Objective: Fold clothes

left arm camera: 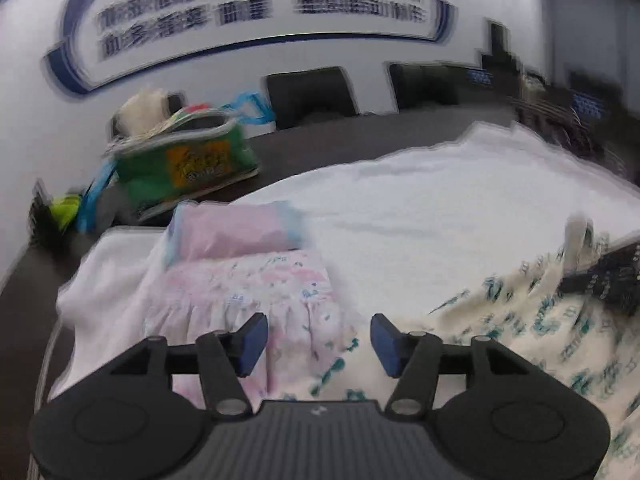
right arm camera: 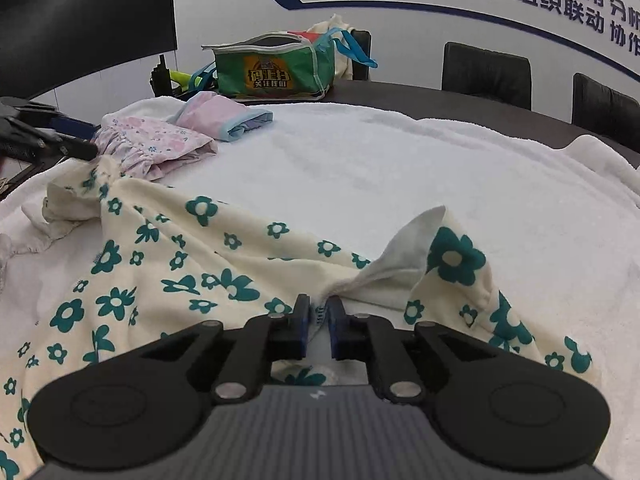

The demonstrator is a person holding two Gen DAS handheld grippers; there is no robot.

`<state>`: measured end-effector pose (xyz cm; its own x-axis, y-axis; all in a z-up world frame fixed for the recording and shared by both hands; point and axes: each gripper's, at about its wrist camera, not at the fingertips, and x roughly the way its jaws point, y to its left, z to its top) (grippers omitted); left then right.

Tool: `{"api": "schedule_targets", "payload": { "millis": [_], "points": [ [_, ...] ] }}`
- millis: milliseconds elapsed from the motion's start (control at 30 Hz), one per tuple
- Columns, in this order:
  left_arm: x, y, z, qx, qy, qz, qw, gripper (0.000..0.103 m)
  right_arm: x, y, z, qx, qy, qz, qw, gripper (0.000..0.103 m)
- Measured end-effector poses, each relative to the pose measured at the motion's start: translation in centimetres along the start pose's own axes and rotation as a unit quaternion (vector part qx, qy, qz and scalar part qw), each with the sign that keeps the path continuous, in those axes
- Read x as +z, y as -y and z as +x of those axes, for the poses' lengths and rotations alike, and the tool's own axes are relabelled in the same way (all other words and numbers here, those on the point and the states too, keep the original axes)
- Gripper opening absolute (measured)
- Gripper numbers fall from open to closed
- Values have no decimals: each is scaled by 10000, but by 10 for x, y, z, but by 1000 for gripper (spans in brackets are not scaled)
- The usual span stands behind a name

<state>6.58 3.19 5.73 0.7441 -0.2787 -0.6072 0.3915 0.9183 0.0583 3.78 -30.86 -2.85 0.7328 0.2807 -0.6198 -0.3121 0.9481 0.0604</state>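
Note:
A cream garment with teal flowers (right arm camera: 168, 264) lies crumpled across the near part of a white towel (right arm camera: 380, 160). My right gripper (right arm camera: 319, 316) is shut on a bunched edge of it. The garment also shows in the blurred left wrist view (left arm camera: 520, 332), at the right. My left gripper (left arm camera: 319, 338) is open and empty, above the edge between the cream garment and a folded pink floral garment (left arm camera: 248, 288). The left gripper also appears at the left edge of the right wrist view (right arm camera: 60, 146), beside the garment's far corner. A folded pink piece with blue trim (right arm camera: 224, 116) lies behind the floral one.
A green zipped bag (right arm camera: 276, 66) with blue straps stands on the dark table (right arm camera: 400, 90) behind the towel. Black chairs (right arm camera: 486, 74) line the far side. A dark monitor (right arm camera: 80, 12) hangs at the upper left.

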Motion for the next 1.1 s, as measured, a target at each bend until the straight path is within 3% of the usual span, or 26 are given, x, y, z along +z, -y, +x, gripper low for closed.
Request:
{"api": "schedule_targets", "payload": {
  "millis": [67, 133, 167, 300, 367, 533, 600, 667, 767, 833, 867, 1000, 1100],
  "points": [
    [-5, 10, -14, -738, 25, -350, 9967, 54, 0, 2, 0, 27, 10, 45, 10000, 11],
    [-12, 33, -15, -1305, -95, -362, 9907, 55, -1, 5, -1, 70, 18, 116, 9999, 11],
    [-17, 48, -12, -1396, -158, -279, 9897, 55, -1, 6, 0, 90, 19, 153, 9998, 11],
    [-24, 80, 26, -1211, -434, -96, 9916, 55, -1, 7, 0, 95, 26, 202, 9997, 12],
    [-25, 75, 50, -1206, -723, -415, 9892, 55, -2, 5, 0, 41, 30, 181, 9998, 15],
    [-37, 58, 64, -1130, -643, -749, 9887, 56, 7, 6, -14, -193, 181, 187, 9995, 49],
    [-36, 55, 61, -1193, -634, -853, 9872, 56, 18, 14, -20, -169, 242, 443, 9986, 52],
    [-36, 52, 57, -1256, -626, -956, 9855, 56, 28, 25, -9, -113, -115, 779, 9968, 52],
    [-33, 53, 55, -1343, -461, -1063, 9841, 56, 31, 23, 10, -159, -304, 744, 9966, 44],
    [-35, 54, 59, -1326, -436, -1125, 9838, 55, 32, 22, 19, -195, -305, 698, 9969, 12],
    [-39, 54, 62, -1305, -515, -1182, 9830, 53, 32, 24, 17, -200, -223, 741, 9968, 8],
    [-51, 54, 60, -1356, -192, -1145, 9839, 53, 34, 32, 12, -217, 102, 916, 9955, 5],
    [-55, 51, 59, -1427, -103, -1225, 9821, 53, 35, 37, 8, -230, 346, 1047, 9936, 11]
  ]
}}
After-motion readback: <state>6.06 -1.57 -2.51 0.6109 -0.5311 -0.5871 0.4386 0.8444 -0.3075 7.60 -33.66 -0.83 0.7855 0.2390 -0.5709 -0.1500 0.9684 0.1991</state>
